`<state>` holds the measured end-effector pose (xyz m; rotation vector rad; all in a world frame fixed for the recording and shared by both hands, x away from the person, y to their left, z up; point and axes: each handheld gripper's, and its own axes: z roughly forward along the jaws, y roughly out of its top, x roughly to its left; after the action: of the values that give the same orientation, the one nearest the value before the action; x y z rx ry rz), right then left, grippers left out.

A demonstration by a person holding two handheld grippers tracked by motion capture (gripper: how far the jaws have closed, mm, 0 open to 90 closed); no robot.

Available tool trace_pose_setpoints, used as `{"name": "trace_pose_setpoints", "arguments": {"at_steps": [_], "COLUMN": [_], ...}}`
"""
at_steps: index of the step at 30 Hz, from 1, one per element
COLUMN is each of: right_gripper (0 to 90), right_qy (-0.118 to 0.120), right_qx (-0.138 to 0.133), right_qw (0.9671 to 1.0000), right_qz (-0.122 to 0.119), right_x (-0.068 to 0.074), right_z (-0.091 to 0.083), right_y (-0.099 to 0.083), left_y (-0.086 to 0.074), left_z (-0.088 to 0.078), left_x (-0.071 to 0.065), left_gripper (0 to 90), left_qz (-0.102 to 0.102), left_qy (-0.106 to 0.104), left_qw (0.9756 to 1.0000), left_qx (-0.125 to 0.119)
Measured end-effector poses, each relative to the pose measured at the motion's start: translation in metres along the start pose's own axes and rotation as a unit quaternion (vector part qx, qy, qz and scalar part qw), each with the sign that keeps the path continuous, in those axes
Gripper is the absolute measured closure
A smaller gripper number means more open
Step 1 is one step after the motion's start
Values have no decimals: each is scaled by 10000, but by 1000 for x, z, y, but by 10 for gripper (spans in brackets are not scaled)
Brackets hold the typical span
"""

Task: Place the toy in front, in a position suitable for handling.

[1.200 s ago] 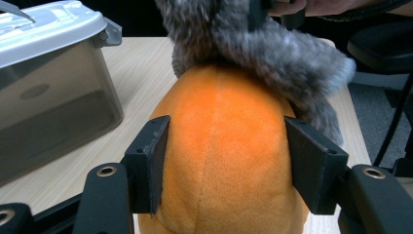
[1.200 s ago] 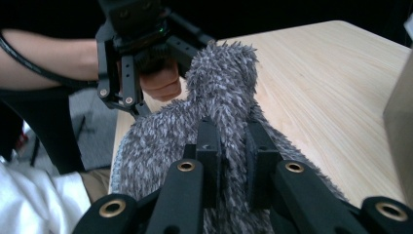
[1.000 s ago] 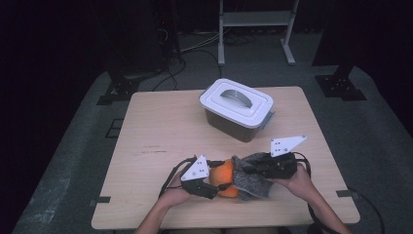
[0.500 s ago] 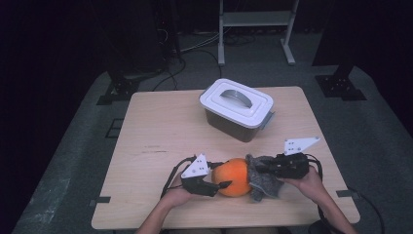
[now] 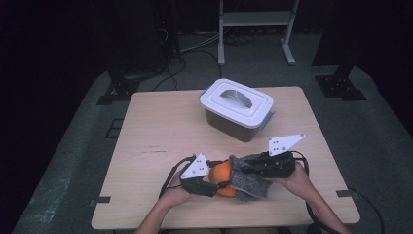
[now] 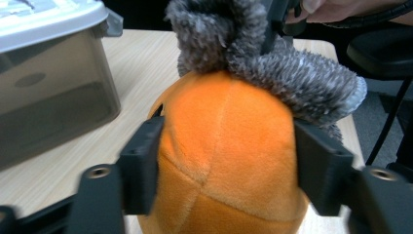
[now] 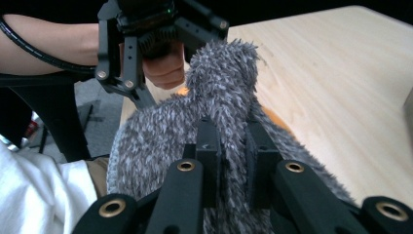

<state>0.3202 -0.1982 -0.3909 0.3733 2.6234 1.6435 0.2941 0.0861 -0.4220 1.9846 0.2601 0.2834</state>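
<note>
Grey fuzzy cloth again over orange plush

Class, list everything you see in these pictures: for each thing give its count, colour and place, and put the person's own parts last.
Plush ball: one, orange, near table edge, between the left tongs' jaws.
Fuzzy cloth: one, grey, draped over the ball's right side, pinched by the right tongs.
Lidded box: one, white lid, dark see-through body, far middle of table.
Table: one, light wood.
Metal stand: one, pale grey, floor behind table.
Left tongs: one, black, jaws pressing the ball.
Right tongs: one, black, shut on cloth.
Hands: two, near edge.
</note>
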Motion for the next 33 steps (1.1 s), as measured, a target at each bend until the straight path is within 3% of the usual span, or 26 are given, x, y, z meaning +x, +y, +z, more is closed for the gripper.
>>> {"name": "trace_pose_setpoints", "arguments": {"at_steps": [6, 10, 11, 15, 20, 23, 26, 30, 33], "right_gripper": [790, 789, 789, 790, 791, 790, 790, 790, 790], "right_qy": [-90, -181, -188, -297, -145, -145, -210, -301, -250], "right_qx": [-81, -100, -113, -113, -325, -243, -222, 10, -74], "right_qw": [9996, 9990, 9989, 9988, 9994, 9993, 9995, 9992, 9994], "right_qz": [251, 391, 404, 371, -33, -252, -127, 263, 208], "right_x": [-7, -12, -12, -11, 3, 9, 2, -9, -7], "right_z": [-9, -17, -18, -20, -19, -10, -9, -5, -5], "right_y": [-19, -27, -28, -24, 3, 14, 7, -20, -15], "left_y": [-3, -10, -10, -5, 6, 11, 6, 2, 2], "left_z": [6, 14, 15, 10, 5, -3, -13, -20, -15], "left_x": [1, 3, 3, -1, -6, -7, -2, 5, 4], "left_gripper": [119, 96, 103, 326, 371, 380, 384, 381, 380], "left_qz": [-85, -323, -296, -220, 3, 76, -40, -151, -168], "left_qy": [9, -88, -89, 60, 71, 118, 196, 345, 314], "left_qw": [9999, 9993, 9994, 9996, 9999, 9998, 9996, 9992, 9993], "left_qx": [-111, -178, -170, -190, -100, -156, -211, -144, -95]}}
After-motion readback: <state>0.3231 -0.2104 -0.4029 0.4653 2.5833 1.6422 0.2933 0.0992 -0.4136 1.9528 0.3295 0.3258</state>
